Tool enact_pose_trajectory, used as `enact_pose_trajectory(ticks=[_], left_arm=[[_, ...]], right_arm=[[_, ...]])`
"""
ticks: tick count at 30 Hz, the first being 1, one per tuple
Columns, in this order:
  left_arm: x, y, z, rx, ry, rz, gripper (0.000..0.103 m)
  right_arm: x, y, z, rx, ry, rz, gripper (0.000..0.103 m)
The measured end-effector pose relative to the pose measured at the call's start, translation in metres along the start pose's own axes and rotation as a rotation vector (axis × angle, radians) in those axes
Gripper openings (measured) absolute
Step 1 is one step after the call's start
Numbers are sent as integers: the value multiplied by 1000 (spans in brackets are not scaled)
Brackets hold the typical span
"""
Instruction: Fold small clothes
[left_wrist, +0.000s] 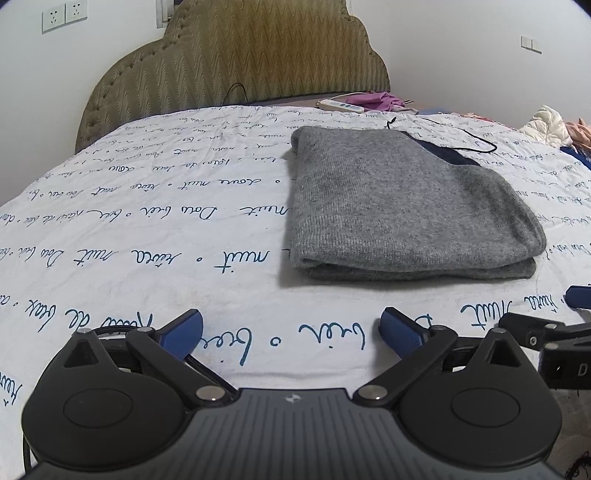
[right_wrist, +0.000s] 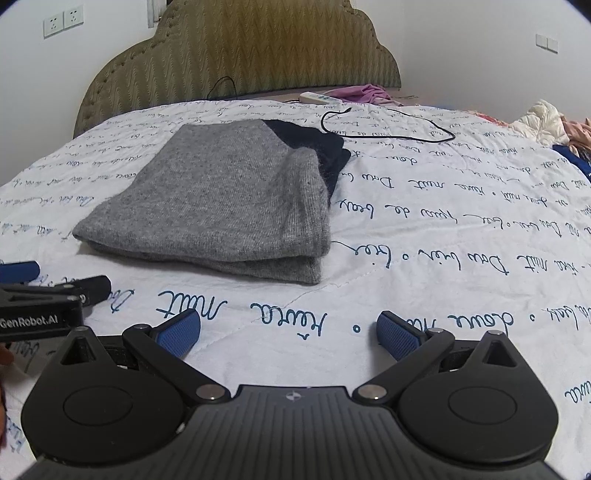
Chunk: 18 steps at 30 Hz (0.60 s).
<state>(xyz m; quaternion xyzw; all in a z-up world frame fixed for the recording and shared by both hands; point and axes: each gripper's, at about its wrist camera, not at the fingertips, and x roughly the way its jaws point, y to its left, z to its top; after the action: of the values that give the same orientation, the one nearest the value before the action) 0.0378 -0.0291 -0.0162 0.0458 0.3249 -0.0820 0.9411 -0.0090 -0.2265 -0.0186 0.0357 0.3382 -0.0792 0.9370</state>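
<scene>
**On the bed: sweater folded, both grippers let go**

Midway up the bed lies the grey sweater (left_wrist: 406, 199), folded into a thick rectangle with its doubled edge toward the near side and a dark blue part showing at its far right corner. It rests flat on the white sheet (left_wrist: 147, 221) printed with handwriting.

Near of it, the left gripper (left_wrist: 291, 332) hovers with its blue pads spread wide and nothing between them; the right gripper (right_wrist: 288, 330) stands just as wide and empty (neither touches the cloth).

The fold looks finished, in my judgement. To finish well, draw both grippers back toward the near side without brushing the doubled edge, and keep clear of the black cable (right_wrist: 388, 129) beyond the sweater.
</scene>
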Motion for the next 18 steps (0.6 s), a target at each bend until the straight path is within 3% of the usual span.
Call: enact_pose_trajectory(ticks=[18], left_arm=[[0, -2, -2, 10, 0, 11, 103]], right_arm=[[2, 0, -4, 2, -8, -1, 103]])
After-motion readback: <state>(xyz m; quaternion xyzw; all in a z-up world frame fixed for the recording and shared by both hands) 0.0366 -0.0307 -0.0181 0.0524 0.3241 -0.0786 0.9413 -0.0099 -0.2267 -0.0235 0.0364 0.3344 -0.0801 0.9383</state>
